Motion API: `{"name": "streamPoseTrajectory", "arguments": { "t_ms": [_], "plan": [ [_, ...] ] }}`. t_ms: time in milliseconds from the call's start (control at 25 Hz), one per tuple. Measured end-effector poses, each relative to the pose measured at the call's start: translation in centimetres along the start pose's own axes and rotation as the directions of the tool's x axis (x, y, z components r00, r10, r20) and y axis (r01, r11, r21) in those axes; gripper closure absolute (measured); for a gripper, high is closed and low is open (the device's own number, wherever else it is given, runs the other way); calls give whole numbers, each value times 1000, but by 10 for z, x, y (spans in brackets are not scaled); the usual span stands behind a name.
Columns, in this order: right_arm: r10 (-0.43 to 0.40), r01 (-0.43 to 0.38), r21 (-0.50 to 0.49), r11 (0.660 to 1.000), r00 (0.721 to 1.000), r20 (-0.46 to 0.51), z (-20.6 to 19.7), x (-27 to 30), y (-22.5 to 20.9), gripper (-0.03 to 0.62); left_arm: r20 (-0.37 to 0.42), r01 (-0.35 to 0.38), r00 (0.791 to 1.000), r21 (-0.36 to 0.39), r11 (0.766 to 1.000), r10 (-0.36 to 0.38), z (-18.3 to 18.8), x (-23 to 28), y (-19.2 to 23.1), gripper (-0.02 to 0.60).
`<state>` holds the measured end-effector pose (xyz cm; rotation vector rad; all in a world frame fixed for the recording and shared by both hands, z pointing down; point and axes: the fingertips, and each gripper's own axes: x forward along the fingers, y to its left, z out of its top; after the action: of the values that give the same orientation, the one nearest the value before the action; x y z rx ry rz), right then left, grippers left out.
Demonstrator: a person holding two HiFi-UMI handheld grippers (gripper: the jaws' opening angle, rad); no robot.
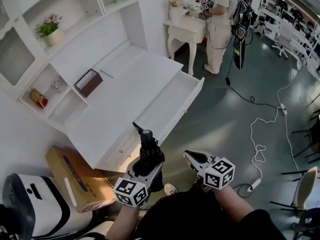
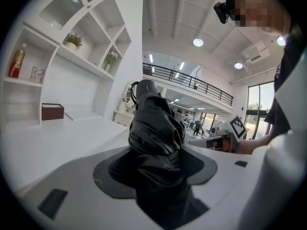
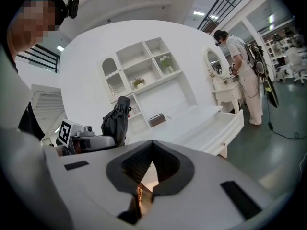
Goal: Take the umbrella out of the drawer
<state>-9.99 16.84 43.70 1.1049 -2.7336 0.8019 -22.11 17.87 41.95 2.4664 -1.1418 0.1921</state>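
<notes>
A folded black umbrella stands upright in my left gripper, which is shut on its lower part. It is held in the air in front of the white desk, clear of the open drawer. In the left gripper view the umbrella's bunched fabric fills the space between the jaws of the left gripper. My right gripper hovers just right of the umbrella, its jaws together with nothing in them. Seen from the right gripper, the umbrella rises at the left.
A cardboard box and a white appliance sit on the floor left of me. A brown box lies on the desk top. A person stands at a dressing table behind. Cables trail over the floor at right.
</notes>
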Motion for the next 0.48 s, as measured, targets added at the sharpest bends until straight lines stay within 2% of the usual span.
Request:
{"name": "streamPoseTrajectory", "arguments": {
  "t_ms": [480],
  "plan": [
    [20,-20,-20,1000,1000,-15,-1,8,0,591,12,-8,1000,-12,1000,8,-1,0,2,321]
  ]
}}
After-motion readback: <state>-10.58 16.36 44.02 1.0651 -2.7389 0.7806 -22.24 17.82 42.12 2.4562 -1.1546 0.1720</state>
